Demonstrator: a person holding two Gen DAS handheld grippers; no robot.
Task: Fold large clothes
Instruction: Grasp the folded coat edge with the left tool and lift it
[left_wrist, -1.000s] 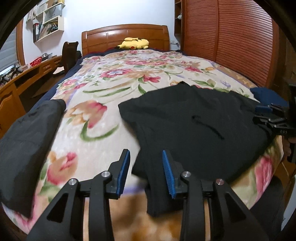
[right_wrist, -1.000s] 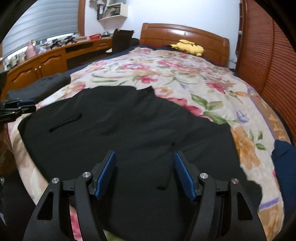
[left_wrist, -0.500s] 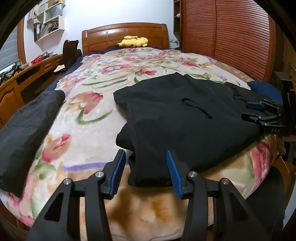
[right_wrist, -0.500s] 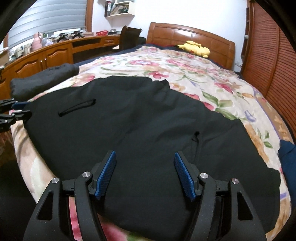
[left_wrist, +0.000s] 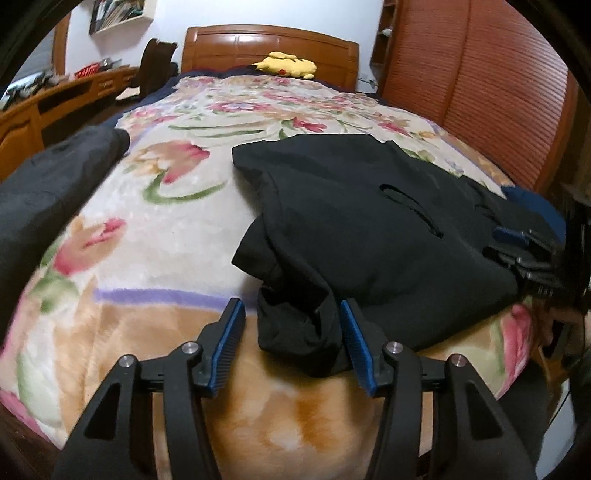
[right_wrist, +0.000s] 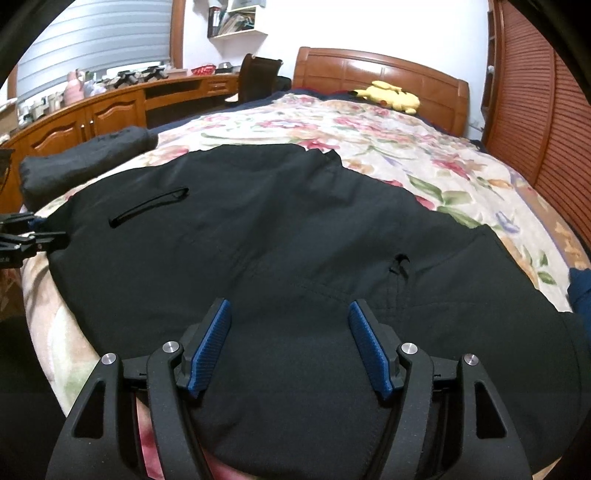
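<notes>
Both grippers share one build — matte black plastic fingers with triangular cut-outs. On the left gripper and right gripper, ribbed blue pads line the inner faces — round silver screws sit just behind.

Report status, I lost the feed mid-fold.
Both grippers open: left gripper astride bunched corner, right gripper over black garment, spread on the bed. Nothing in the way.

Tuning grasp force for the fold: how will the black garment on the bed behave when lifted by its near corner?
The large black fabric garment is probably floppy: its corner between the open left tongs hangs bunched over the edge of the floral blanket. It looks thickish, lying in rounded folds, so likely somewhat heavy and draggy. The matte weave suggests little slip.
</notes>
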